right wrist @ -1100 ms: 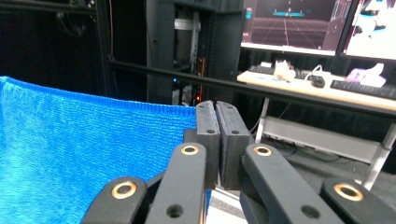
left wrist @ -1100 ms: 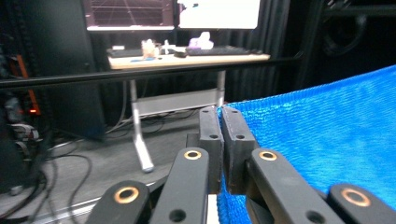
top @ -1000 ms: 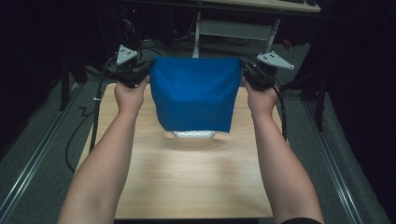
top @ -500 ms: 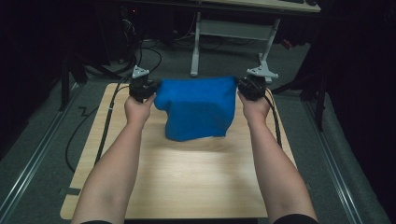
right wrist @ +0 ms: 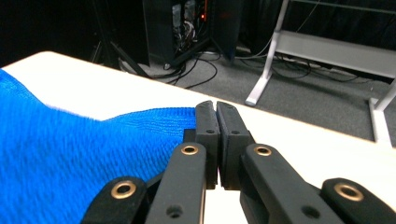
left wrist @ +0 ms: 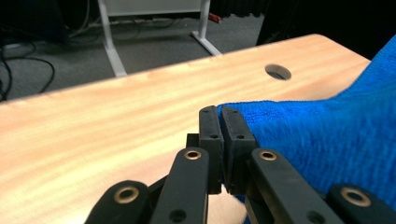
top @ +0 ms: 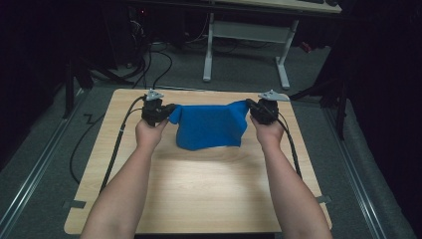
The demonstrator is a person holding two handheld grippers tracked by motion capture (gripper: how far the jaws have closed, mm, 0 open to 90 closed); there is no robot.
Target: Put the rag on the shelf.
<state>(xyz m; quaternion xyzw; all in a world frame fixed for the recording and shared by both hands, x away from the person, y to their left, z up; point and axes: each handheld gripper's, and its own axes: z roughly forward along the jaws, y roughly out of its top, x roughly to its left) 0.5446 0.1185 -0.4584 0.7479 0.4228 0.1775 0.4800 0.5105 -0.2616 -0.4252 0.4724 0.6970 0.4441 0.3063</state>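
A blue cloth (top: 210, 128) hangs stretched between my two grippers over the far half of the wooden table (top: 199, 199), its lower part lying on the wood. My left gripper (top: 168, 110) is shut on the cloth's left corner; in the left gripper view its jaws (left wrist: 219, 114) pinch the blue cloth (left wrist: 327, 140) edge low above the table. My right gripper (top: 250, 106) is shut on the right corner; the right gripper view shows the closed jaws (right wrist: 215, 109) holding the blue cloth (right wrist: 70, 158) edge.
A round cable hole (left wrist: 277, 72) sits in the table top near its far corner. Black cables (top: 117, 144) trail from the grippers along the table's sides. A white desk frame (top: 246, 35) and floor cables (top: 159, 59) lie beyond the table.
Both hands have come down and moved away from me with the cloth. The cloth hung free in the air before; now its lower part rests on the table.
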